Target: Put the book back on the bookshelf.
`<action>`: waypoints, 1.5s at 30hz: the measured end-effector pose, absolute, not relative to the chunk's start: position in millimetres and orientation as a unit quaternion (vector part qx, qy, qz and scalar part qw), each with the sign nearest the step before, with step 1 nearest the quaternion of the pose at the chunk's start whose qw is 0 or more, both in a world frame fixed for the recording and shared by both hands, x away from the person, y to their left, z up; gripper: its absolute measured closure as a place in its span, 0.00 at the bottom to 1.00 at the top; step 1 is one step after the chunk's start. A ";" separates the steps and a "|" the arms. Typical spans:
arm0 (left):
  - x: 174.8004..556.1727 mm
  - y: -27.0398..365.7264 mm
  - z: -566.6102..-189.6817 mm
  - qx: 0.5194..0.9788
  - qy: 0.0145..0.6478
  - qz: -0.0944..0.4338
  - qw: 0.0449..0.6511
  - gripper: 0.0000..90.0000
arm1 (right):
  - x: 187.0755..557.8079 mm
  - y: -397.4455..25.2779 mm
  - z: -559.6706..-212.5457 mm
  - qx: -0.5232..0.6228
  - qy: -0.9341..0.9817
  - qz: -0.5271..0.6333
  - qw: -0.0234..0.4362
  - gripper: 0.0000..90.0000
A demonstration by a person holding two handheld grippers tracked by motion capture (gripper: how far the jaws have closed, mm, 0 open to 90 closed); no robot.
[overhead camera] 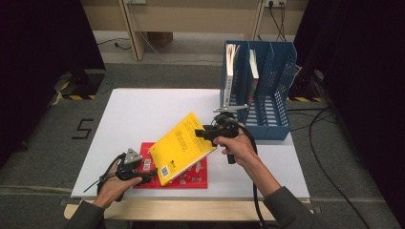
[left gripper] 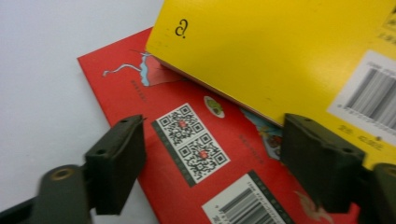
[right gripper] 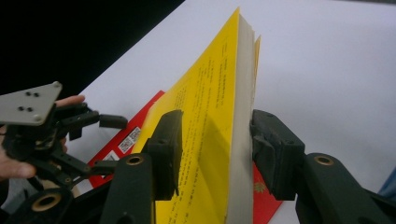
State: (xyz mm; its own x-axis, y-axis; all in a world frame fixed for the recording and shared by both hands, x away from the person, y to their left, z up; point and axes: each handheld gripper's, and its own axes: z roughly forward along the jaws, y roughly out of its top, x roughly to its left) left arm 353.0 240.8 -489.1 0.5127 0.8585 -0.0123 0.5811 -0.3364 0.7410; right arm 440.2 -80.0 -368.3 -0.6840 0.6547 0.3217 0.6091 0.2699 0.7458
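So the right gripper has the yellow book pinched by its far edge, one jaw on the cover, the other on the page side (you can see it best in the right gripper view, where the book stands nearly on edge between the two black jaws). The book is tilted up: raised at the right gripper's end, while its lower corner with the barcode still rests on the red book lying flat on the white table.

The left gripper is down by that low corner with its jaws spread. In the left gripper view the gap between them looks onto the red book's QR codes, and the yellow book sits just past the right-hand jaw, overlapping the red one. It isn't holding anything.

The bit that matters, I think: the blue file rack stands beyond and to the right of the right gripper, at the table's far right, with a couple of books already upright in its left slots. The yellow book's long axis runs diagonally from near-left up to far-right, so it more or less points at the rack already. The right hand is clearly nearer, so my guess is it lifts the book fully upright and carries it over to a free slot, while the left one just steadies the low corner or the red book
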 end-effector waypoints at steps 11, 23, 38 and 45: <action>350.9 231.8 -490.5 0.802 0.441 0.191 0.356 0.16 | 422.9 -36.4 -337.0 0.322 0.844 0.428 -0.032 0.67; 351.1 229.1 -490.0 0.804 0.429 0.192 0.364 0.17 | 428.1 -45.1 -338.2 0.319 0.857 0.405 -0.002 0.74; 363.6 284.0 -490.4 0.746 0.508 0.204 0.379 0.16 | 419.9 -93.4 -302.9 0.330 0.869 0.365 0.054 0.81; 368.9 299.8 -493.6 0.733 0.532 0.210 0.368 0.16 | 410.9 -127.3 -291.4 0.346 0.865 0.354 0.080 0.81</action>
